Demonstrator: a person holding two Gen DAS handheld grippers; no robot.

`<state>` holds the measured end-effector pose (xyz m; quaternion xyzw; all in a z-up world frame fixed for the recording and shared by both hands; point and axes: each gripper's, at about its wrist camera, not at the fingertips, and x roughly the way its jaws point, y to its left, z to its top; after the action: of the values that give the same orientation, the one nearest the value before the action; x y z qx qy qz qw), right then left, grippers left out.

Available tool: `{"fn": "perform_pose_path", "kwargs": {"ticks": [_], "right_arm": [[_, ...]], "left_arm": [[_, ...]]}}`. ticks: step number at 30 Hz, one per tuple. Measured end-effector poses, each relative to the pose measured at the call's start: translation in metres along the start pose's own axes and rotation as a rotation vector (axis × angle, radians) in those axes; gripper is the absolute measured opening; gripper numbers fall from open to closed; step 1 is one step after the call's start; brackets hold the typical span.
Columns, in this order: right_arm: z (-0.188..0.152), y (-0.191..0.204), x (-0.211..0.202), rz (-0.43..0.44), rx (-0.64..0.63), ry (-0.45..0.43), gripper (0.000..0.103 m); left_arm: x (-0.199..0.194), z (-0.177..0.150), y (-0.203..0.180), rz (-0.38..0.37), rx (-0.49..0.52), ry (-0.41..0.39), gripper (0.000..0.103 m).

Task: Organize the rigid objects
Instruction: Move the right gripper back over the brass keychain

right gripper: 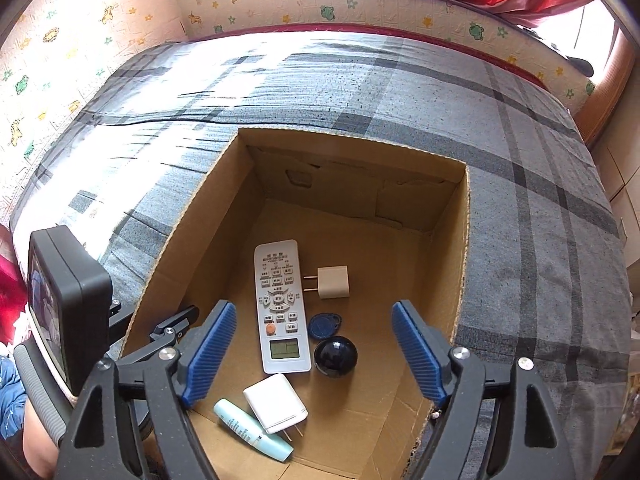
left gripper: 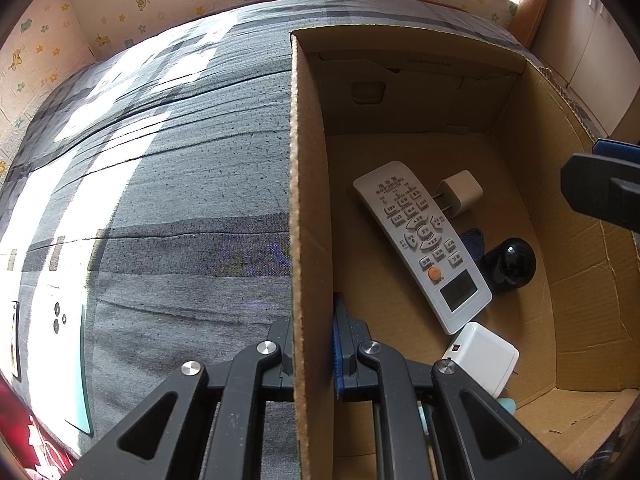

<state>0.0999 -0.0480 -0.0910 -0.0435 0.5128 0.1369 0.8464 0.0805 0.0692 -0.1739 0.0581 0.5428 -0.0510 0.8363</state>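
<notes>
A cardboard box (right gripper: 464, 248) stands open on the bed. In it lie a white remote (right gripper: 280, 308), a beige plug adapter (right gripper: 333, 282), a blue key fob (right gripper: 322, 326), a black ball (right gripper: 335, 356), a white charger (right gripper: 276, 403) and a pale blue tube (right gripper: 252, 428). My right gripper (right gripper: 316, 356) is open and empty, held over the box above these items. My left gripper (left gripper: 314, 356) is shut on the box's left wall (left gripper: 308, 184), one finger outside and one inside. The remote (left gripper: 424, 240), adapter (left gripper: 460, 192), ball (left gripper: 510, 264) and charger (left gripper: 482, 356) also show in the left wrist view.
The box rests on a grey plaid bedspread (right gripper: 520, 140). A padded wall with animal print (right gripper: 80, 20) runs behind the bed. A white and teal flat object (left gripper: 52, 340) lies on the bed at the left. The right gripper's tip (left gripper: 600, 188) shows over the box's right side.
</notes>
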Motion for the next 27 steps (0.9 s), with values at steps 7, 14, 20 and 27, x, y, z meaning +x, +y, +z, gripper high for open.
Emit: {"fn": "perform_pose_path", "kwargs": {"ticks": [7,14,20,27], "right_arm": [[0.002,-0.013,-0.020,-0.006,0.020,-0.044,0.101],[0.001,-0.037,-0.035,-0.046,0.058,-0.075,0.103],[-0.005,-0.066,-0.046,-0.082,0.102,-0.087,0.103],[-0.019,-0.100,-0.054,-0.134,0.143,-0.092,0.103]], "left_arm": [[-0.002,0.001,-0.002,0.004,0.001,0.001,0.011],[-0.003,0.001,-0.004,0.008,0.005,0.001,0.011],[-0.004,0.001,-0.004,0.008,0.005,0.001,0.011],[-0.004,0.001,-0.005,0.008,0.004,0.001,0.011]]}}
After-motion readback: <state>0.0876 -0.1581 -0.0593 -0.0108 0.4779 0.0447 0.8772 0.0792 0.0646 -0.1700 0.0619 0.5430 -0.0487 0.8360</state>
